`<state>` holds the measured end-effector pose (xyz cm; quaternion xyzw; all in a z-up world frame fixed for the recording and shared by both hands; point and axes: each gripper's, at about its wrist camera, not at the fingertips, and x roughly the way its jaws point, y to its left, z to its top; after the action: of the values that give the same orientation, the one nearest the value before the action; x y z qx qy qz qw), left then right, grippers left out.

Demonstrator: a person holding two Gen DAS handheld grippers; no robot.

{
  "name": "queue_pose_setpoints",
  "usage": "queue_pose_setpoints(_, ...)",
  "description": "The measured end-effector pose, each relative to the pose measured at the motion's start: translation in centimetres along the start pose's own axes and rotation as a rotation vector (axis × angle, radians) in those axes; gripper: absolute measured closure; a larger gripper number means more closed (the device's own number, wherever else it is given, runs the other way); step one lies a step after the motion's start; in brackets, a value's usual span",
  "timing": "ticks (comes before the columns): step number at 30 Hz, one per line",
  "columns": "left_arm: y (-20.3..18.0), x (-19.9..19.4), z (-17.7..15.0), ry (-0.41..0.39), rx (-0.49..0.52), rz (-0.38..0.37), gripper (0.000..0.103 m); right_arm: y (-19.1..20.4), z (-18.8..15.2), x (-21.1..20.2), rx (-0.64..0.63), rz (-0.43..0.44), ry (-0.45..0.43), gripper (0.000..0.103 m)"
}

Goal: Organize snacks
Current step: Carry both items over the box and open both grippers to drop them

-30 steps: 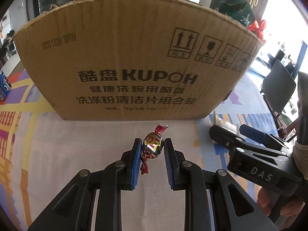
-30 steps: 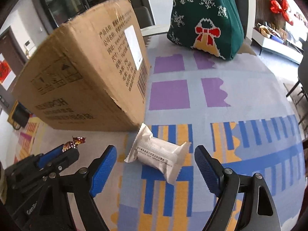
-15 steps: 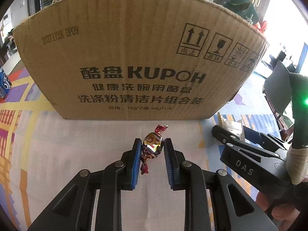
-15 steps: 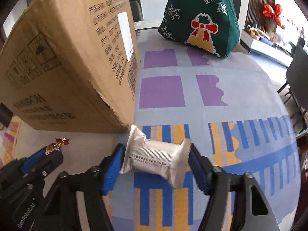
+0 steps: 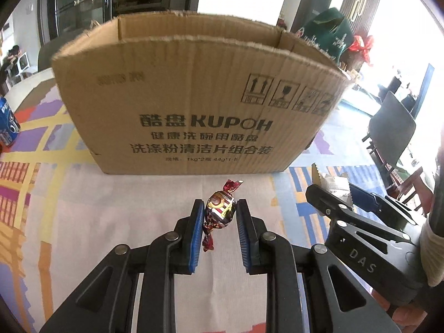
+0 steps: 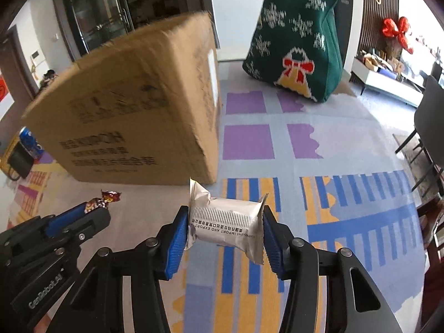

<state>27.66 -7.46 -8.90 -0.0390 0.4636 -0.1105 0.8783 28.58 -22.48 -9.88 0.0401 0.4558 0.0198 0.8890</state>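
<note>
- Candy, foil-wrapped: clamped between the left gripper's blue pads, in front of the cardboard box; long axis steep, upper twist tilted toward the box, lower twist hanging.
- Snack pack, white: pinched end to end by the right gripper, near the box's front right corner; long axis spans the jaws, crosswise.
- Risk, candy: slick round foil could squirt out (small contact patch).
- Risk, pack: end-on squeeze may buckle it; either item could catch the box's tall front wall when going in.
</note>
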Motion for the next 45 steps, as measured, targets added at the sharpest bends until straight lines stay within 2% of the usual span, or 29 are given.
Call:
queue_pose_setpoints(13,0.5,-5.8,-0.2,-0.105,0.005,-0.013,0.079,2.2,0.4,-5.6,-0.042,0.033,-0.124,0.052)
queue_pose_setpoints(25,1.4,-10.0,1.0,-0.211,0.014,-0.004,0.079,4.1,1.6,-10.0,-0.072,0.060,-0.233,0.052)
queue_pose_setpoints(37,2.5,-12.7,4.5,-0.315,0.041,0.041,0.079,5.8,5.0,-12.1,-0.104,0.073,-0.315,0.052)
queue_pose_setpoints(45,3.1,-13.2,7.0,-0.331,0.061,0.057,0.079,6.7,7.7,-12.6,-0.138,0.074,-0.341,0.052)
